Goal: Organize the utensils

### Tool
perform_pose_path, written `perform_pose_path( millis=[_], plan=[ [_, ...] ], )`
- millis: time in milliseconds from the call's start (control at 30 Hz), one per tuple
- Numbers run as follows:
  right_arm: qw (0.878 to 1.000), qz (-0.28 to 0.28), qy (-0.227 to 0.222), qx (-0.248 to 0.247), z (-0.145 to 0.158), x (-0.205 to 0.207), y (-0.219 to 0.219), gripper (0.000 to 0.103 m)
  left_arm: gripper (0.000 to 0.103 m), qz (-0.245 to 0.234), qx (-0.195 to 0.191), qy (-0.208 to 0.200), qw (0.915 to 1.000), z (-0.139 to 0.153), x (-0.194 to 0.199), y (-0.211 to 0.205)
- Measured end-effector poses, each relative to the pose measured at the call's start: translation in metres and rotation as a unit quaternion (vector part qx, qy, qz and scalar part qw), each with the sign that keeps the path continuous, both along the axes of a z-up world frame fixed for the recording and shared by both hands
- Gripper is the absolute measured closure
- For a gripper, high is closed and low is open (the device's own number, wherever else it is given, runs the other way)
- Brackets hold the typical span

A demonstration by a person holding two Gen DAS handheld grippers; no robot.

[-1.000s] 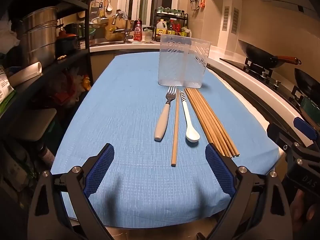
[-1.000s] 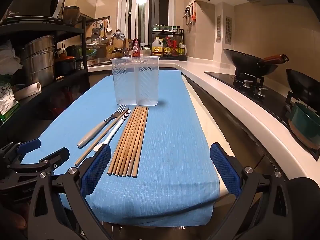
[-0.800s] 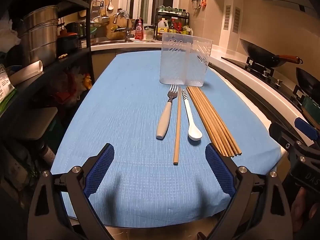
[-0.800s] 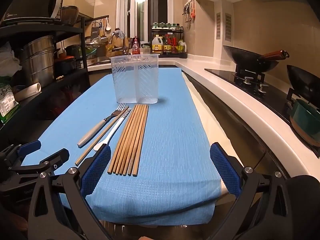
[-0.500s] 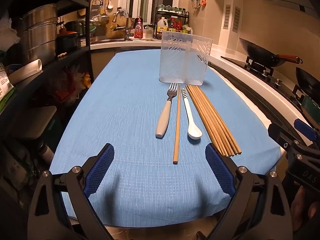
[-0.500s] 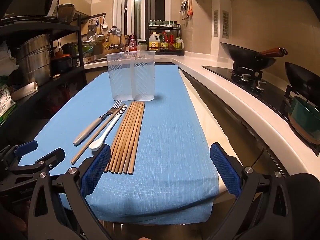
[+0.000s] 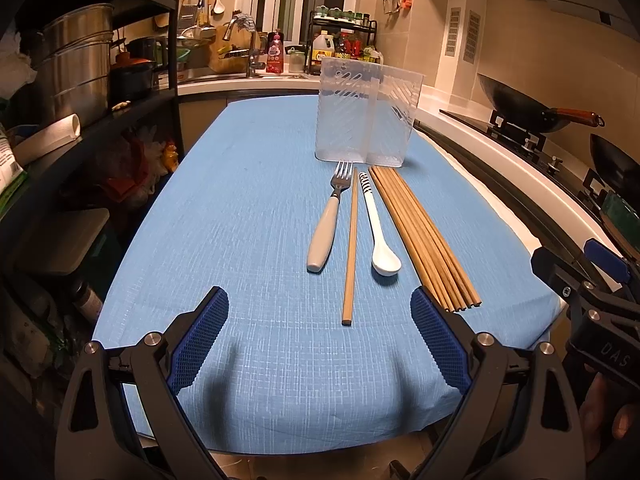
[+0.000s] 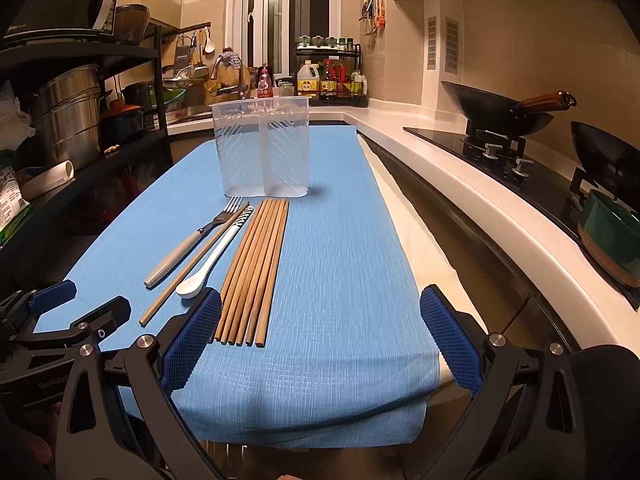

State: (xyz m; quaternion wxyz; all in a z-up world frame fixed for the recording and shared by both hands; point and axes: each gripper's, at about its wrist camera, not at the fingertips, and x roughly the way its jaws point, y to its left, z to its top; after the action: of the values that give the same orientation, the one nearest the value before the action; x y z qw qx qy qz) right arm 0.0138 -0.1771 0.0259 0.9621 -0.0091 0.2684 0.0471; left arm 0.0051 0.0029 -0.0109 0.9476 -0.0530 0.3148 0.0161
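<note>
On the blue cloth lie a grey-handled fork (image 7: 326, 224) (image 8: 188, 242), a single wooden chopstick (image 7: 351, 248) (image 8: 192, 266), a white spoon with a striped handle (image 7: 378, 236) (image 8: 212, 260) and a row of several wooden chopsticks (image 7: 420, 232) (image 8: 256, 272). Behind them stands a clear two-compartment holder (image 7: 366, 114) (image 8: 264, 146), with nothing in it. My left gripper (image 7: 320, 344) is open at the cloth's near edge, short of the single chopstick. My right gripper (image 8: 320, 340) is open too, its left pad beside the chopstick row's near ends.
A dark shelf rack with steel pots (image 7: 76, 68) runs along the left. The white counter with the hob and woks (image 8: 504, 114) runs along the right. A sink and bottles (image 8: 320, 80) sit at the back. Each gripper shows at the other view's edge.
Both grippers have drifted slightly over the near edge of the cloth. The right view has shifted a little so the utensils sit further left. Nothing on the cloth has moved.
</note>
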Motion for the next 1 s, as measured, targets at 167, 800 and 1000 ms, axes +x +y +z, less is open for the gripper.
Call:
perform_pose_path(
  millis=[167, 800, 1000],
  plan=[
    [1.000, 0.002, -0.003, -0.001, 0.0003, 0.0002, 0.0006, 0.005, 0.013, 0.000, -0.001, 0.000, 1.0000, -0.0005, -0.0010, -0.0002],
    [1.000, 0.001, -0.006, -0.002, 0.0024, -0.0015, 0.0010, 0.005, 0.013, -0.003, -0.004, -0.002, 1.0000, 0.0010, 0.0004, -0.0024],
    [1.000, 0.002, -0.007, -0.002, 0.0034, -0.0030, 0.0015, 0.005, 0.013, -0.003, -0.005, -0.002, 1.0000, 0.0017, -0.0005, -0.0018]
  ],
)
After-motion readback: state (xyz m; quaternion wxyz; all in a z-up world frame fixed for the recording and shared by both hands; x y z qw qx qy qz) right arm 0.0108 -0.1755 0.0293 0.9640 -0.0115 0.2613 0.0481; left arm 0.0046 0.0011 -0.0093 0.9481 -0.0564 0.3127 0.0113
